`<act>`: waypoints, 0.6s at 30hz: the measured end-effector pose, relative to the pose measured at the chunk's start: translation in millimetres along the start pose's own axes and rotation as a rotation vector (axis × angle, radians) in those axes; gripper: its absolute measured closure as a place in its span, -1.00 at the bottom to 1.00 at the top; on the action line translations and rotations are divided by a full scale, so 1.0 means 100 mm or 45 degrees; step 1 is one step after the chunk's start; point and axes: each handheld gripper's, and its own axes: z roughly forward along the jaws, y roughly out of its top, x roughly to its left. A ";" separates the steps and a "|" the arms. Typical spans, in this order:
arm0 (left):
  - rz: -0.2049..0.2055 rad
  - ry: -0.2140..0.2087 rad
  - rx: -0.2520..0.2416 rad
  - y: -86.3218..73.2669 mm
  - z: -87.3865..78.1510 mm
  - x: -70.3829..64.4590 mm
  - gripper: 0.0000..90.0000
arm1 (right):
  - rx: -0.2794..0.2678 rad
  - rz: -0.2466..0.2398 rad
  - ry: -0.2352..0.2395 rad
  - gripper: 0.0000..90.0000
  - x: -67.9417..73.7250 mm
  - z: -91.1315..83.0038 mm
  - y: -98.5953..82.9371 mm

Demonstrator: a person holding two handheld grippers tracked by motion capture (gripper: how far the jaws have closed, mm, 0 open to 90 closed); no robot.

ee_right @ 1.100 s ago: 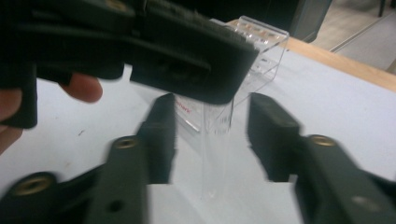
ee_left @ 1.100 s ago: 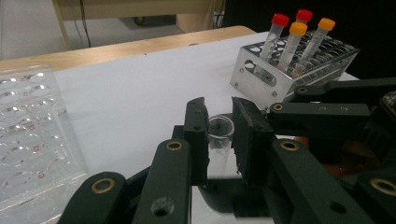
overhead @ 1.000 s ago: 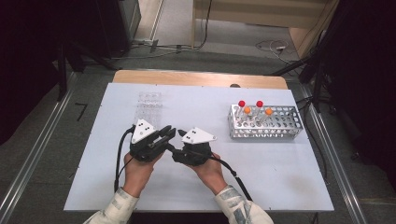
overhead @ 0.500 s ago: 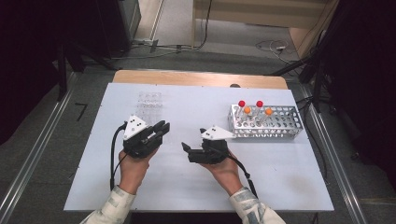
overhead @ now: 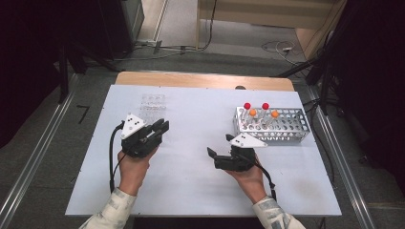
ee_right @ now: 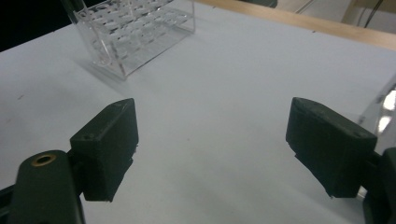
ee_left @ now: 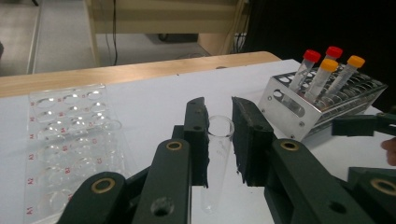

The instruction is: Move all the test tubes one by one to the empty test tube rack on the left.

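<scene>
A white table [overhead: 191,191] carries everything, and the metal tube rack [overhead: 286,128] near its far right corner serves as the landmark for the rest.

Far to the left of that rack, toward the table's far edge, lies a clear plastic well tray [overhead: 153,102] (its rows are marked with small red labels in the left gripper view [ee_left: 70,140]). Nearer the person than the tray, and well to the left of the rack, the left gripper [overhead: 160,130] is held above the table in the person's left hand [overhead: 133,167], with a grey three-cornered plate on top and a black cable trailing back along the forearm. Its jaws are drawn in on a clear glass test tube [ee_left: 217,161], open end up and slightly tilted; the left pad touches the glass, while on the right pad contact cannot be made out for certain.

Just in front of the rack's near left corner, the right gripper [overhead: 214,157] rests in the person's right hand [overhead: 248,179], pointing left, away from the rack. Its jaws stand wide apart with nothing but bare table between them, as the right gripper view [ee_right: 210,135] makes plain.

The rack itself holds four capped tubes at its left end: two with red caps [ee_left: 312,56] and two with orange caps [ee_left: 356,61], all leaning slightly.
</scene>
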 end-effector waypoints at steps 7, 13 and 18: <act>-0.003 0.016 -0.026 0.10 0.00 0.04 0.71 | -0.028 0.001 -0.035 -0.59 -0.07 -0.11 -0.04; 0.014 0.053 -0.039 0.24 0.00 0.09 0.71 | -0.023 0.000 -0.052 -0.59 -0.10 -0.13 -0.05; 0.008 0.096 -0.045 0.30 -0.01 0.18 0.71 | -0.036 0.010 -0.058 -0.59 -0.13 -0.16 -0.05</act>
